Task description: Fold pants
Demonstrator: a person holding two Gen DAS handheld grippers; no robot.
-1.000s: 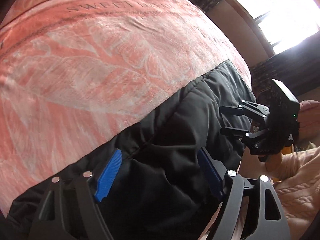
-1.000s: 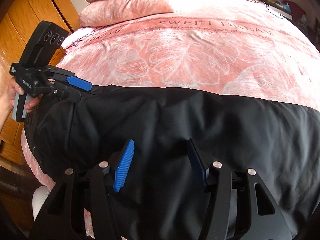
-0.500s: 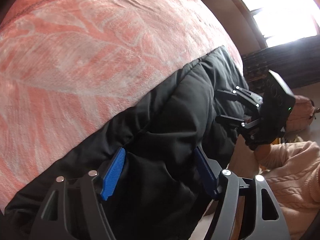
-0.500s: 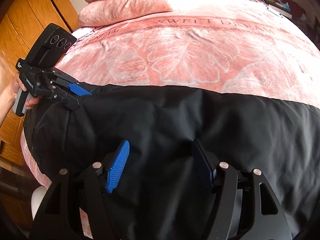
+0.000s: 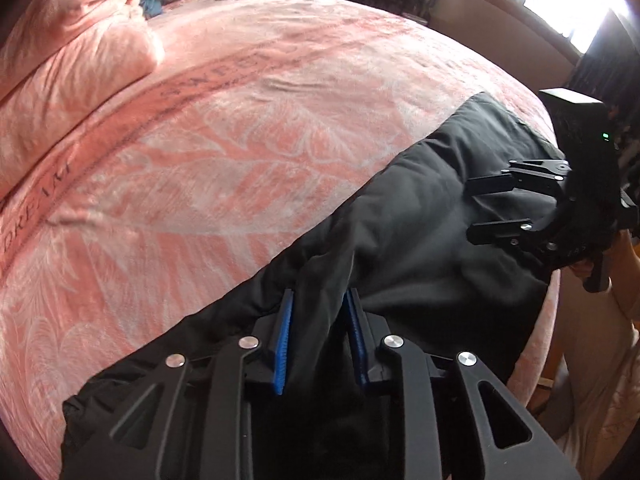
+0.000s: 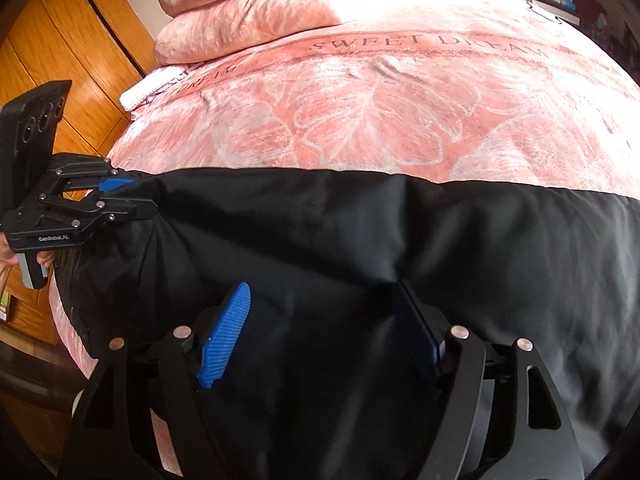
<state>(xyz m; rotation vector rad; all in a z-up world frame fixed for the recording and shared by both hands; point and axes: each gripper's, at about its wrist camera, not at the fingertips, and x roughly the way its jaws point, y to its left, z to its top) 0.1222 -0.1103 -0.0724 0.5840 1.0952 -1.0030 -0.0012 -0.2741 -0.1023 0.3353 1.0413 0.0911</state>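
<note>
- Black padded fabric pants (image 5: 420,248) lie stretched along the near edge of a pink bedspread with a white leaf print (image 5: 224,152); the lettering "SWEET DREAM" runs across the bedspread beyond the pants.
- Left gripper (image 5: 318,312), black frame with blue ribbed pads: jaws drawn close, pinching a raised ridge of the pants between the pads. Fabric bunches upward from the pinch toward the bedspread.
- Seen from the right wrist, the left gripper (image 6: 138,196) sits at the left end of the pants, at the bedspread's left edge, closed on the cloth there.
- Right gripper (image 6: 320,312), same build: jaws spread wide, one pad on either side of a stretch of the pants, fabric lying between them, not clamped. A crease in the cloth meets the right-hand pad.
- From the left wrist, the right gripper (image 5: 472,210) hovers over the far end of the pants, fingers parted.
- Pink pillows (image 6: 248,20) are stacked at the far left of the bedspread.
- Orange wooden cabinet (image 6: 60,60) stands left of the bedspread.
</note>
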